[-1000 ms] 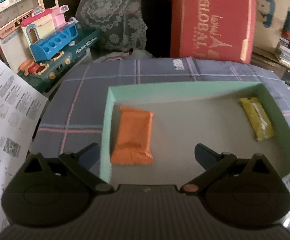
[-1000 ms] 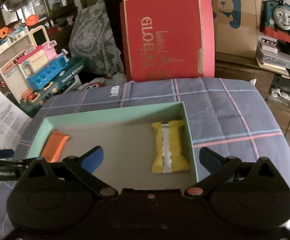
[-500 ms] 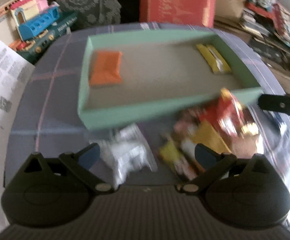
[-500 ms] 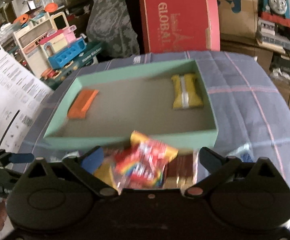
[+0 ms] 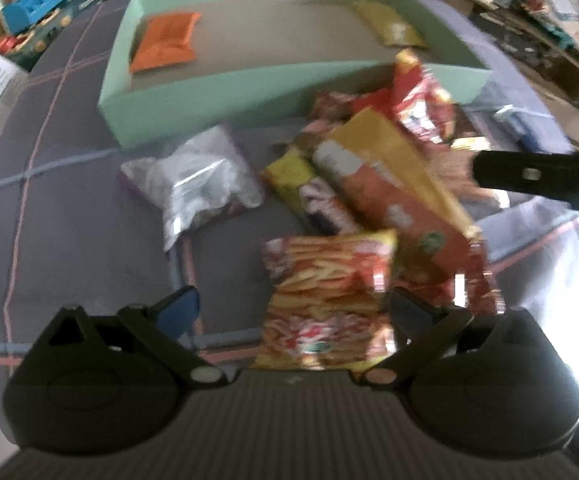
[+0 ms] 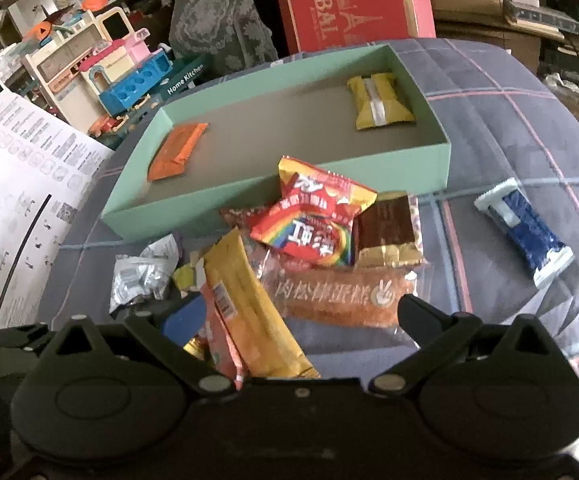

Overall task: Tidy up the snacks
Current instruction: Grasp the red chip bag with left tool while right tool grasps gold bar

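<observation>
A green box [image 6: 273,196] [image 5: 209,92] holds an orange packet [image 6: 177,150] [image 5: 165,42] at its left and a yellow packet [image 6: 379,102] [image 5: 393,28] at its right. In front of it lies a pile of snacks: a red rainbow bag [image 6: 313,220], a long yellow-orange bag [image 6: 245,300] [image 5: 393,184], a silver bag [image 5: 193,184] [image 6: 141,276], a fries bag [image 5: 325,300]. A blue packet [image 6: 525,230] lies apart at the right. My left gripper [image 5: 293,306] is open above the fries bag. My right gripper [image 6: 293,312] is open over the pile.
The table has a plaid cloth [image 6: 509,120]. A toy kitchen [image 6: 101,72], a red box [image 6: 353,0] and cartons stand behind it. A printed sheet [image 6: 17,184] hangs at the left. The right gripper's finger [image 5: 541,176] shows in the left wrist view.
Both grippers have pulled back from over the box toward the near side of the table, so the pile of snacks in front of the box has come into view. Both stay open.
</observation>
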`<state>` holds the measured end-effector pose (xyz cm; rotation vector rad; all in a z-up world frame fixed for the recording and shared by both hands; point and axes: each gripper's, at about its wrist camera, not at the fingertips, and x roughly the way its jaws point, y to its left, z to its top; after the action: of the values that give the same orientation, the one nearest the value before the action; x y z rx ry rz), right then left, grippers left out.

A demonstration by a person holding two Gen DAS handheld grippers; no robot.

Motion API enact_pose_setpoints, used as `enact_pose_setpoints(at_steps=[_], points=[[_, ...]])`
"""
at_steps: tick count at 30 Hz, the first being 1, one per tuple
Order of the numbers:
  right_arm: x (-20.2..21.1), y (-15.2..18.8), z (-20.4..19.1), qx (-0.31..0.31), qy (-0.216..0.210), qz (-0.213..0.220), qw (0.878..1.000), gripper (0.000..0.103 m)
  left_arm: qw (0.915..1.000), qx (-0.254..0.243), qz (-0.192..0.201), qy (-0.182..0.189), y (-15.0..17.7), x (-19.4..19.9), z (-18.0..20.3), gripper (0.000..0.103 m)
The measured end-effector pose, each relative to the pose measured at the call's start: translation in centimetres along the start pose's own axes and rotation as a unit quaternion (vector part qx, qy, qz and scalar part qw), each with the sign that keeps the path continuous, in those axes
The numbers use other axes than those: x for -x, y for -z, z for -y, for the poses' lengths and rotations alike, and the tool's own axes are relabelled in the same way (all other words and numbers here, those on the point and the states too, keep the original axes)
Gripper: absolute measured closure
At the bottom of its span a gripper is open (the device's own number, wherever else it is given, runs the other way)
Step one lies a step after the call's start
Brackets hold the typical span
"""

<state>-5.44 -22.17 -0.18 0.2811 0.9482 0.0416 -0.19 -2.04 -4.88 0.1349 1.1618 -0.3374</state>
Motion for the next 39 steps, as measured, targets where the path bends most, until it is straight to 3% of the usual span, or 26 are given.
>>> enact_pose_setpoints(at_steps=[7, 12, 20, 24, 26, 34, 37, 39], points=[[-0.3, 0.2, 0.2, 0.005, 0.029, 0.009, 1.000, 0.000, 0.9984, 0.052, 0.003, -0.021, -0.2, -0.6, -3.2, 0.000], [-1.7, 0.7, -1.5, 0.056, 0.073, 0.005, 0.996, 0.006, 0.9976, 0.066, 0.007, -0.019, -0.2, -0.7, -4.7, 0.000], [-3.6, 1.9, -6.3, 0.138, 0.040, -0.025, 0.989, 0.018, 0.9958, 0.090, 0.011, -0.016, 0.6, -0.7, -7.2, 0.000], [-4.5, 2.0, -8.1, 0.186, 0.058, -0.025, 0.981, 0.029, 0.9941, 0.107, 0.011, -0.014, 0.9, -1.0, -8.3, 0.000], [-5.0, 2.0, -8.6, 0.200, 0.068, -0.025, 0.977, 0.029, 0.9939, 0.108, 0.015, -0.011, 1.2, -1.0, -8.5, 0.000], [-5.3, 1.4, -7.4, 0.179, 0.036, -0.046, 0.982, 0.036, 0.9960, 0.086, 0.022, -0.013, 1.3, -1.2, -8.3, 0.000], [-5.3, 1.0, -6.6, 0.170, 0.033, -0.048, 0.984, 0.052, 0.9961, 0.084, 0.023, -0.012, 1.3, -1.2, -8.3, 0.000], [-5.1, 0.8, -6.1, 0.157, 0.027, -0.052, 0.986, 0.057, 0.9962, 0.082, 0.025, -0.013, 1.3, -1.2, -8.3, 0.000]])
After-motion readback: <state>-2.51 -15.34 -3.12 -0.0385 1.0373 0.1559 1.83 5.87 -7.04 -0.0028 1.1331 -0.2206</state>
